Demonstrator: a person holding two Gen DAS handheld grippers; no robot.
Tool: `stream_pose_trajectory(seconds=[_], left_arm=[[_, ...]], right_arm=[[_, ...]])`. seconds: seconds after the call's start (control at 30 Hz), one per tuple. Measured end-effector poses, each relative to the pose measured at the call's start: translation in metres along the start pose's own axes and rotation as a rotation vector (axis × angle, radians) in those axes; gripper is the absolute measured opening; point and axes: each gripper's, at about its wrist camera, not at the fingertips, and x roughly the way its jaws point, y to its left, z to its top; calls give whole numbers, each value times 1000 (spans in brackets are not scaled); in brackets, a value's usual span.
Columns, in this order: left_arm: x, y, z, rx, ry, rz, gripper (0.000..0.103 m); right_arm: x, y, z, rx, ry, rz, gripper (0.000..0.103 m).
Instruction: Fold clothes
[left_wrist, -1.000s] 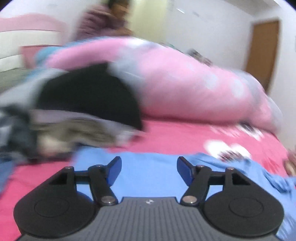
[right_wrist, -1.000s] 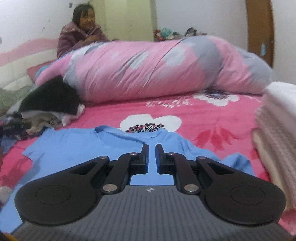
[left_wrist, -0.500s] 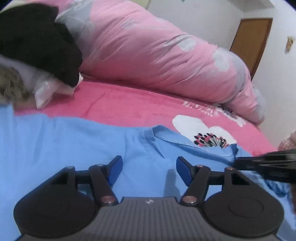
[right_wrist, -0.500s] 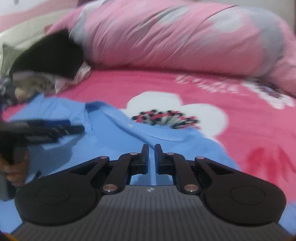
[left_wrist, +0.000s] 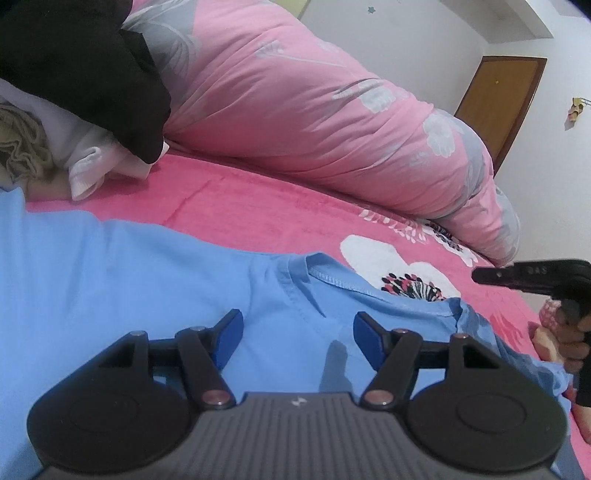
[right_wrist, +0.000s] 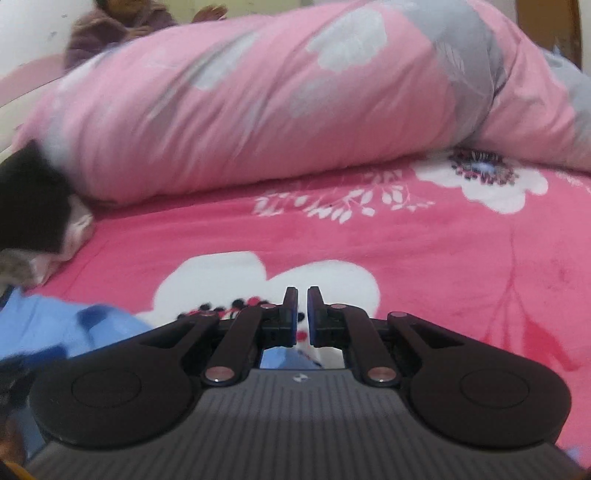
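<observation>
Lying flat: blue shirt (left_wrist: 129, 295) on the pink bed (left_wrist: 258, 206)
Left tool (left_wrist: 297, 332): jaws apart, over the shirt near its collar
Right tool (right_wrist: 299, 314): jaws together, empty, beside the shirt

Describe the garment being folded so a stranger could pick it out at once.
Start at the pink bed sheet with the rolled pink duvet along its far side. In front of the duvet, a blue T-shirt lies spread flat. Unlike the heaped black and white clothes beside it, it is plain light blue and laid out.
</observation>
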Motion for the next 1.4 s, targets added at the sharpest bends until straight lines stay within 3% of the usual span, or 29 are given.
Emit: stream_pose_trajectory(seconds=[0.17, 0.23, 0.3, 0.33, 0.53, 0.7, 0.8, 0.97, 1.07, 1.23, 1.4], left_arm=[[1, 2, 1, -12, -1, -9, 68], [1, 3, 1, -17, -2, -13, 68], [1, 4, 1, -22, -2, -17, 68], [1, 4, 1, -25, -3, -18, 68], [0, 6, 2, -36, -6, -17, 67], [0, 5, 2, -35, -7, -14, 67], [1, 5, 1, -37, -7, -16, 67], [0, 5, 1, -39, -6, -17, 67], [0, 6, 1, -42, -5, -20, 67], [0, 8, 2, -49, -4, -26, 67], [0, 8, 2, -53, -5, -29, 68]], right_arm=[[15, -5, 2, -32, 108, 20, 26], [27, 1, 2, -70, 161, 29, 26], [39, 6, 2, -109, 214, 37, 18], [39, 8, 2, -117, 215, 36, 2], [18, 9, 2, -96, 86, -3, 2], [41, 0, -7, -49, 94, -49, 3], [40, -8, -7, 12, 55, -61, 5], [-13, -42, 4, 128, -32, -148, 9], [-69, -54, -5, 114, -64, -186, 9], [-149, -54, -50, -15, -52, -262, 9], [-176, -53, -101, -61, -4, -297, 9]])
